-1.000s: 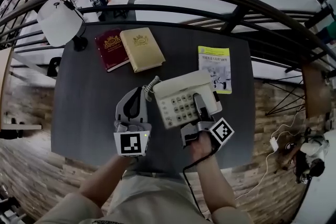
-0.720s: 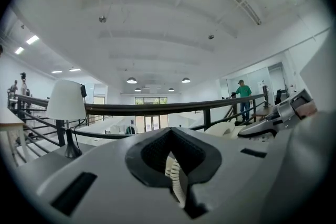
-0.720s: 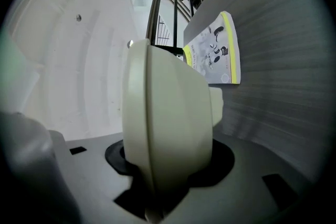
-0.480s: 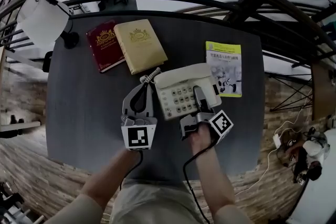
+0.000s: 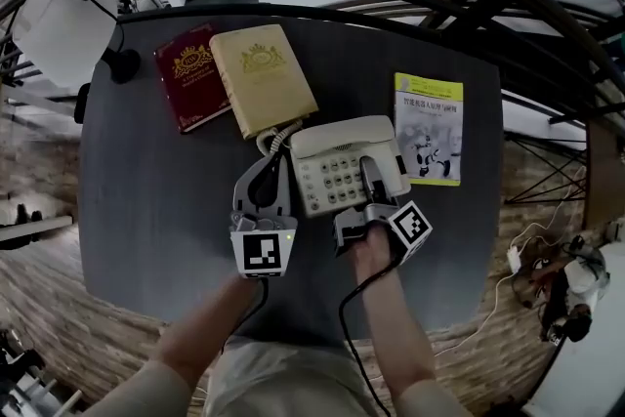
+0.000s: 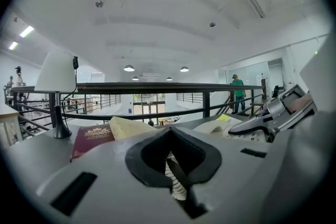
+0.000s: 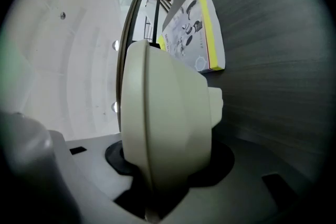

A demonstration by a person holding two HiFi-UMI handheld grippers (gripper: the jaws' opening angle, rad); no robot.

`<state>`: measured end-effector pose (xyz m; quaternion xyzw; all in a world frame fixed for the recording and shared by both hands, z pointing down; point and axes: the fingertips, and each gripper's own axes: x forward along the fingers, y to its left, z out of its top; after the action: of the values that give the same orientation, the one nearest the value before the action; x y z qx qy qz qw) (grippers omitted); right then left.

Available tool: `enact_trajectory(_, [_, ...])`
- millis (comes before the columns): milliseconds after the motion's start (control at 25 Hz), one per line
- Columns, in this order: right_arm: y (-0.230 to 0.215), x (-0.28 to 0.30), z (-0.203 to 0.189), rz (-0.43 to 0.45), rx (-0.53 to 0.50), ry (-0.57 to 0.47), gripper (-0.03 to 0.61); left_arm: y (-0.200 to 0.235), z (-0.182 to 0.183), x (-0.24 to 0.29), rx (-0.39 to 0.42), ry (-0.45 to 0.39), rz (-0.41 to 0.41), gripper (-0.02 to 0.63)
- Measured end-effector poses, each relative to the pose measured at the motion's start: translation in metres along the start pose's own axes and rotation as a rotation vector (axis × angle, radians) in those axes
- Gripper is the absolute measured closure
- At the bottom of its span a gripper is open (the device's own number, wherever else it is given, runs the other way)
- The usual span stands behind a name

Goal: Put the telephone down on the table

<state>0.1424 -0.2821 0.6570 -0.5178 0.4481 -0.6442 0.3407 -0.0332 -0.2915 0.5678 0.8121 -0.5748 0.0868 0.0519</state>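
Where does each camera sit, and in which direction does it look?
Head view: on the person's head, looking steeply down at the table; both forearms, the left gripper and the right gripper show.
Left gripper view: on the left gripper, looking level toward the railing; its jaws pinch the coiled cord.
Right gripper view: on the right gripper, rolled sideways; its jaws grip the telephone.
Shared: head and left gripper views both show the red book.
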Motion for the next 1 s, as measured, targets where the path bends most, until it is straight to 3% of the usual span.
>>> enact_trajectory(440, [-0.007, 0.014, -0.007, -0.022, -0.232, 0.022, 0.368, -0.001, -0.015, 0.012, -0.009, 0.021, -0.013, 0.609])
enact_trajectory(760, [-0.011, 0.013, -0.008, -0.062, -0.232, 0.022, 0.366, -0.002, -0.023, 0.008, -0.020, 0.056, -0.019, 0.609])
enact_trajectory(1000, [-0.029, 0.005, -0.017, -0.221, -0.220, 0.047, 0.296, 0.004, -0.027, 0.002, -0.029, 0.071, 0.000, 0.609])
